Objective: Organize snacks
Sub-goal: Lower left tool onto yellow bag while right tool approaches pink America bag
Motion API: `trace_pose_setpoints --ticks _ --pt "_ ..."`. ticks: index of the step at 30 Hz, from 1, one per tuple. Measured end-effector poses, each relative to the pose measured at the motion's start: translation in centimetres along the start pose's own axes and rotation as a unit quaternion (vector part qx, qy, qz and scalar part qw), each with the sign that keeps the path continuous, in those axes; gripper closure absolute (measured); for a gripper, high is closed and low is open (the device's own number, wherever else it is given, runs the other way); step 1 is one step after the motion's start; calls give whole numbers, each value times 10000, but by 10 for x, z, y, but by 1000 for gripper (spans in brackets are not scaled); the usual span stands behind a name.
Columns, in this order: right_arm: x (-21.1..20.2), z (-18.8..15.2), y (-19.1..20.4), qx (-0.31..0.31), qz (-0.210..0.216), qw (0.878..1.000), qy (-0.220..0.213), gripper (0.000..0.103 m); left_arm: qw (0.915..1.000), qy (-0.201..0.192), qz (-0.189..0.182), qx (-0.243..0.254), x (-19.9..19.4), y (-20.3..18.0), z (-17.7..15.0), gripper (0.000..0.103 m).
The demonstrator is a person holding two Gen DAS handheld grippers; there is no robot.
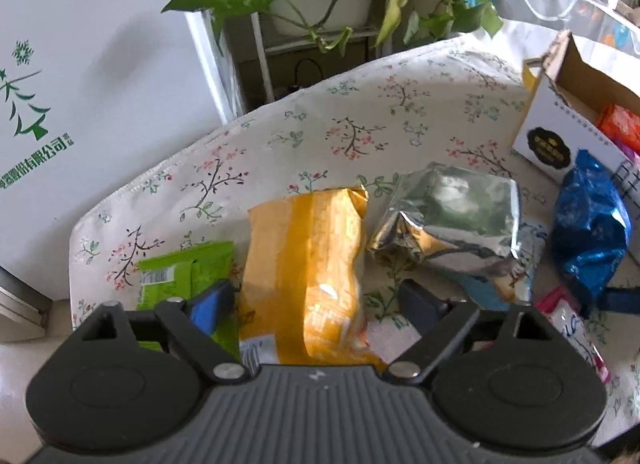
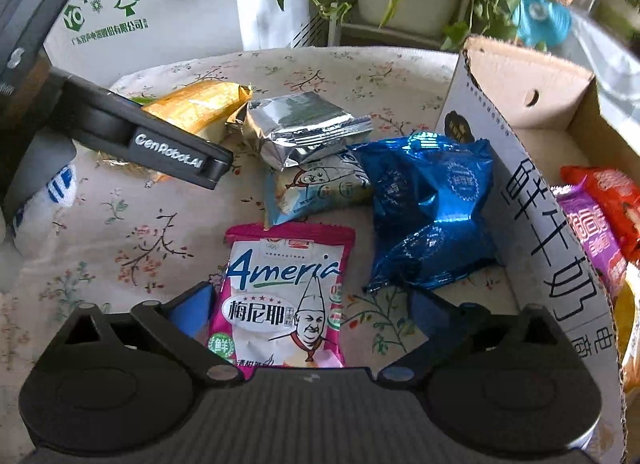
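Snacks lie loose on the counter [image 2: 120,248], which has a flowered cloth, and I count six of them: one green packet [image 1: 180,276], one yellow bag [image 1: 308,264], one silver foil pack [image 1: 452,219], one light blue pack [image 2: 320,191] under the silver one, one shiny blue bag [image 2: 428,211] and one pink packet [image 2: 284,296] with a chef's face. One cardboard box [image 2: 532,191] stands at the right side of the counter, and inside it at least two more packets are visible, one orange packet [image 2: 612,203] and one purple packet [image 2: 592,236].

Both tongs are spread apart and grip nothing. The left tongs [image 1: 316,300] are low over the counter, and the yellow bag lies between its two fingers, with the near end of the bag under the tool; whether the fingers touch the bag, I cannot tell. The green packet is just outside its left finger [image 1: 212,300]. The right tongs [image 2: 308,312] have the pink packet between the fingers, nearer to the left finger [image 2: 192,308]. The shiny blue bag lies just ahead of the right finger [image 2: 428,312], beside the box wall.
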State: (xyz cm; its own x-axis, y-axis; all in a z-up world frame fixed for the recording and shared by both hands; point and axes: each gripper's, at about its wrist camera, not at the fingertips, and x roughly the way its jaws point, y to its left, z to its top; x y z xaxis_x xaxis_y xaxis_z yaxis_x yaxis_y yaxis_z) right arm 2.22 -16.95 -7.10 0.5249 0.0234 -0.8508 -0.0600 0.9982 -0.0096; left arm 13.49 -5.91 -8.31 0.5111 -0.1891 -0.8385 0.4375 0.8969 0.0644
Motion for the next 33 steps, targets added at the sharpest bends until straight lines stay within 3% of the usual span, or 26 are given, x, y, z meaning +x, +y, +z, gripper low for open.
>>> trace_pose_setpoints --ticks 4,7,16,27,29,33 --pt "2 2 -3 129 -58 9999 -65 0 9998 36 -8 -213 7 4 0 0" --pt "3 0 -1 135 -75 9998 -131 0 9978 170 -280 -568 11 16 1 1" --pt "-1 -7 -1 169 -129 9995 -230 0 9979 22 -226 -604 10 14 -4 0" --pt "-3 -1 6 -265 119 9995 -96 0 9988 96 -117 -467 13 6 5 1" --pt "-4 0 8 -309 178 9993 -99 4 9986 104 -170 -492 12 5 6 6" --pt "-8 0 7 -365 239 9989 -143 16 9984 56 -354 -435 7 1 6 29"
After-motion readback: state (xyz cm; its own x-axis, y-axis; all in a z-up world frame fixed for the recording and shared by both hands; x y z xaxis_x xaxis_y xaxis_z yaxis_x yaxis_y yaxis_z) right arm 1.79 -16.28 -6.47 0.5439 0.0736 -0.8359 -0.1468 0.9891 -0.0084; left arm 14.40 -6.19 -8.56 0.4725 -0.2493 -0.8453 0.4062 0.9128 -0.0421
